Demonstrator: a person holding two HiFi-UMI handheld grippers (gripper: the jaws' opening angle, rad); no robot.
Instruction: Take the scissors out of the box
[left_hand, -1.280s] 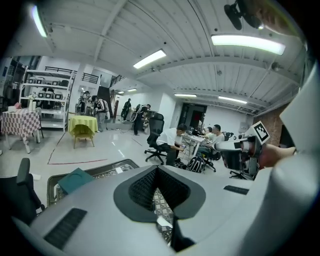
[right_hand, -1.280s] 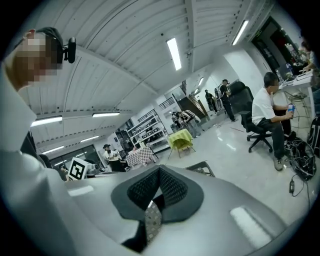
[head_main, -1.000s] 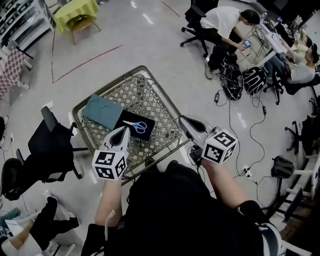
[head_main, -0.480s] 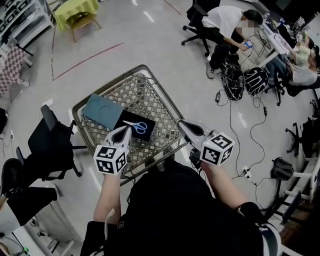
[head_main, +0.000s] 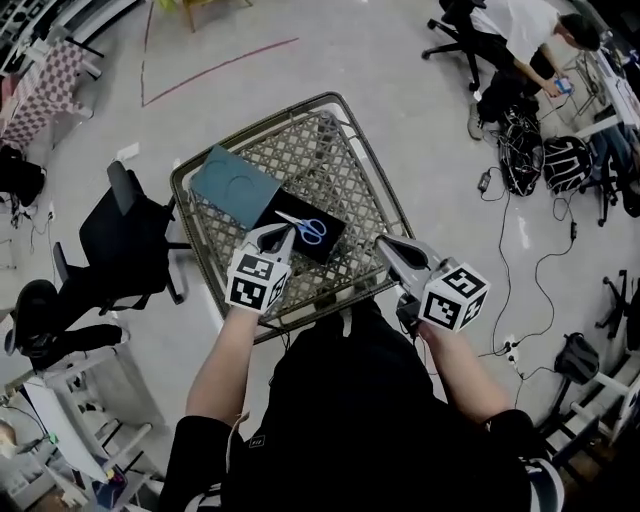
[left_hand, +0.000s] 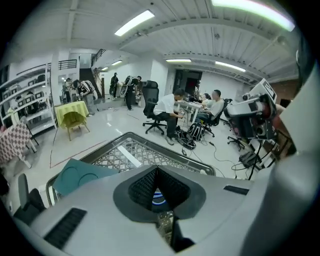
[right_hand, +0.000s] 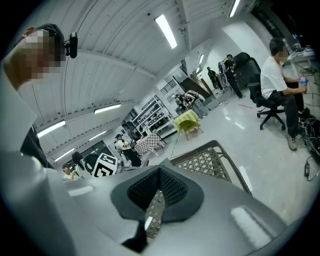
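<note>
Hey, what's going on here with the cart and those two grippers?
A person stands at a wire cart with a gripper in each hand. Blue-handled scissors lie in an open black box inside it, beside a teal lid. The left gripper, jaws shut, hovers just short of the scissors. The right gripper, also shut, is by the cart's right rim. Nothing is held yet.

Bright ceiling strip lights (left_hand: 135, 22), glare on floor (left_hand: 107, 117), fisheye-warped edges, sharp focus
</note>
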